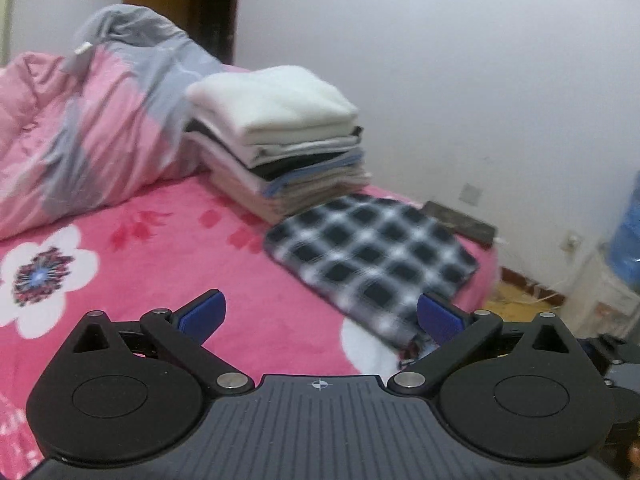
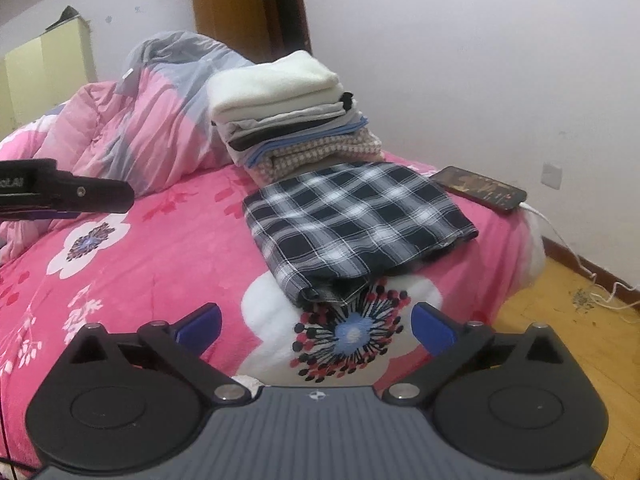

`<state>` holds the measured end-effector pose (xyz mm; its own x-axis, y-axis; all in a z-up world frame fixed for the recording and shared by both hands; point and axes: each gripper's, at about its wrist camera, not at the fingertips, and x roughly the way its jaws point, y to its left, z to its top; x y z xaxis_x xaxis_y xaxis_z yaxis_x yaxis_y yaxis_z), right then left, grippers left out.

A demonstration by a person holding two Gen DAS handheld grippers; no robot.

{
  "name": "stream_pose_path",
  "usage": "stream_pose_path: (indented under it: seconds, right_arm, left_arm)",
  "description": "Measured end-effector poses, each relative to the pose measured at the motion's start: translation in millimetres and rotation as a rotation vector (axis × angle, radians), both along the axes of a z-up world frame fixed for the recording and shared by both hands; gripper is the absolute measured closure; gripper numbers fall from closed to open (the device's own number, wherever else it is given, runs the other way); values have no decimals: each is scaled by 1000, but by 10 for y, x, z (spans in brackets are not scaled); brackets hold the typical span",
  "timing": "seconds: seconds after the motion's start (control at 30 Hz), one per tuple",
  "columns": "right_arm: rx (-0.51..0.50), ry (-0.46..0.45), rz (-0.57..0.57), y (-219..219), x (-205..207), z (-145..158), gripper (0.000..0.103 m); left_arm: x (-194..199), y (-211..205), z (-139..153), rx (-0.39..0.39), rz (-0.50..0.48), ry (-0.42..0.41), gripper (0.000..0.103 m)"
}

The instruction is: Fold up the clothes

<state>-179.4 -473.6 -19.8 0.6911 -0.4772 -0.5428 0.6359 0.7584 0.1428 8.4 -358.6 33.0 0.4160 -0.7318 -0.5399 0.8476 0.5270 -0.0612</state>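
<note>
Both tongs stood spread wide with nothing between their blue pads. The left gripper (image 1: pixel 320 316) hung above the pink flowered blanket (image 1: pixel 168 240), and the folded black-and-white plaid garment (image 1: pixel 372 264) lay just ahead of it and a little to its right, the near corner of the cloth reaching close to the right-hand pad. The right gripper (image 2: pixel 316 326) hovered over a large printed flower, with the same plaid garment (image 2: pixel 352 220) lying flat straight ahead of it, apart from its pads. Beyond the plaid piece, farther from both tongs, stood a stack of folded clothes (image 2: pixel 292 120), topped by a thick white item and touching or nearly touching the plaid garment's far edge. To the left of that stack a crumpled pink-and-grey quilt (image 2: pixel 148 120) was heaped up. To the right of the plaid garment, near the bed's edge, lay a phone (image 2: pixel 480 188) with a white cable (image 2: pixel 568 248) running down to the wooden floor. In the right wrist view the left gripper's dark body (image 2: pixel 64 192) entered from the left, held above the blanket. No container showed in either view.
</note>
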Motion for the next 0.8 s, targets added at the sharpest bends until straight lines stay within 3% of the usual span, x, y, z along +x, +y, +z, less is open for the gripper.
stream_pose_path:
  seconds: [0.4,0.8]
  right_arm:
    - [-82,117,-136,179,8,103,0]
    - [-54,172,-222,133,58,100,0]
  left_arm:
    - [-9,-26,-117,54,81,59,0]
    - [-93,-2,-199,76,120,72,0]
